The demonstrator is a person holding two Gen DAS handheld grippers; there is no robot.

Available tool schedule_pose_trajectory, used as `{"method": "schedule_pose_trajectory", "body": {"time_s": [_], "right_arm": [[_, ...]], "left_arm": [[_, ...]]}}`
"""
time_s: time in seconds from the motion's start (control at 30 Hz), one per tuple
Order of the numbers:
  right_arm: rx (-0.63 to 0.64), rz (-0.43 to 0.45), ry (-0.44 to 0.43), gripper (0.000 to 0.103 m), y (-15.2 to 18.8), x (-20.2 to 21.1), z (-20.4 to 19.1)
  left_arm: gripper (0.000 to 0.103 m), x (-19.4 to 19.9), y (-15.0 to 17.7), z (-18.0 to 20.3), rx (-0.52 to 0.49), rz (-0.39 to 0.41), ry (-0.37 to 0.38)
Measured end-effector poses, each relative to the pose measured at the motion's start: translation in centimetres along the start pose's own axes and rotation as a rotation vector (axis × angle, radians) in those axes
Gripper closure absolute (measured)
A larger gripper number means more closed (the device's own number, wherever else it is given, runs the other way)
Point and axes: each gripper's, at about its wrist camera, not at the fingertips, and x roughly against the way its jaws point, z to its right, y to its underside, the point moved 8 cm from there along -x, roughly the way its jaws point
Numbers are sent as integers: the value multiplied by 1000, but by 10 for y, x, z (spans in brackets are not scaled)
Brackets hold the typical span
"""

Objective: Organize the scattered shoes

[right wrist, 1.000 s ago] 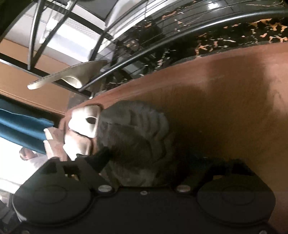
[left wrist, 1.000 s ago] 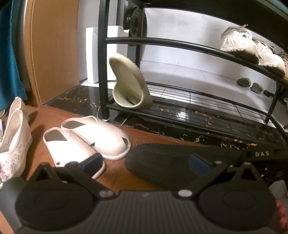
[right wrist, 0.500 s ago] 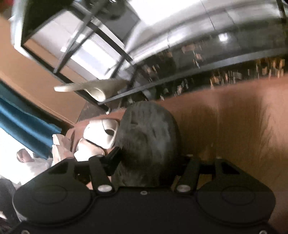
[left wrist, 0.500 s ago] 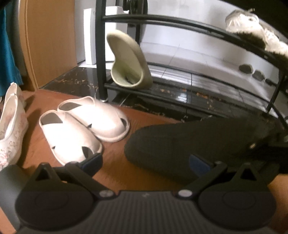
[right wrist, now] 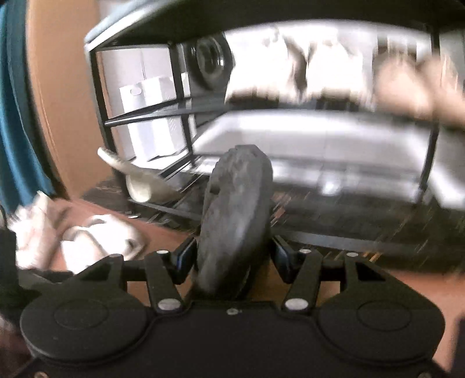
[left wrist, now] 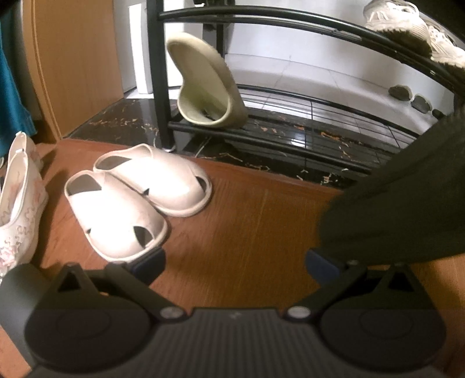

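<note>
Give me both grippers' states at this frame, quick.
Left gripper: open, nothing between its fingers.
Right gripper: shut on the dark slipper, held sole-side out, off the floor.

bottom rack shelf [left wrist: 305, 136] mostly free, beige slipper [left wrist: 203, 84] (leaning) at left end

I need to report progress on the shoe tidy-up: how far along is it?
Done: white sneakers sit on the rack's upper shelf, and a beige slipper leans on the lower one. In hand: the right gripper is clamped on a dark slipper, lifted toward the rack. Left: white sandals and patterned shoes remain on the floor.
</note>
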Motion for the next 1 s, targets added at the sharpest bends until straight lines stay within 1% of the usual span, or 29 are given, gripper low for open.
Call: {"method": "schedule_pose_trajectory", "body": {"time_s": [0.07, 0.17, 0.2, 0.27, 0.3, 0.37, 0.4, 0.47, 0.53, 0.6, 0.7, 0.73, 0.77, 0.8, 0.83, 0.87, 0.97, 1.0], "right_arm": [[167, 66, 75, 47, -9, 10, -2], [398, 112, 134, 47, -5, 13, -14], [465, 115, 144, 47, -2, 12, -18], [548, 87, 125, 47, 12, 7, -27], [587, 91, 112, 47, 16, 8, -34], [734, 89, 69, 47, 31, 10, -56], [768, 77, 44, 47, 38, 11, -64], [821, 37, -29, 47, 52, 13, -77], [909, -16, -83, 46, 68, 16, -90], [978, -55, -122, 44, 80, 18, -98], [1131, -139, -206, 38, 107, 20, -110], [1176, -155, -217, 36, 114, 18, -112], [1194, -189, -227, 33, 121, 15, -112], [1215, -215, -233, 32, 126, 12, -112], [1240, -225, -229, 25, 131, 9, -111], [1261, -236, -221, 12, 136, 6, -110], [1259, -329, -197, 5, 144, 1, -96], [1256, -364, -190, 5, 147, 0, -91]], "left_arm": [[1, 0, 0, 0, -4, 2, 0], [1, 0, -1, 0, -8, 4, -3], [1, 0, -1, 1, -9, 4, -3], [1, 0, -1, 0, -10, 6, -5], [1, 0, -2, 0, -9, 8, -6], [1, 0, -3, -1, 1, 10, -5], [1, 0, -3, -2, 5, 11, -5], [1, 0, -3, -3, 11, 10, -6], [1, 0, -3, -4, 20, 8, -8], [1, 0, -4, -6, 25, 10, -9], [1, 1, -4, -6, 30, 13, -6], [1, 1, -4, -6, 32, 15, -7], [1, 2, -5, -7, 34, 18, -7], [1, 2, -5, -7, 35, 20, -8], [1, 3, -5, -8, 37, 23, -9], [1, 4, -6, -8, 40, 27, -10], [1, 5, -7, -12, 61, 32, -11], [1, 4, -7, -12, 65, 30, -10]]}}
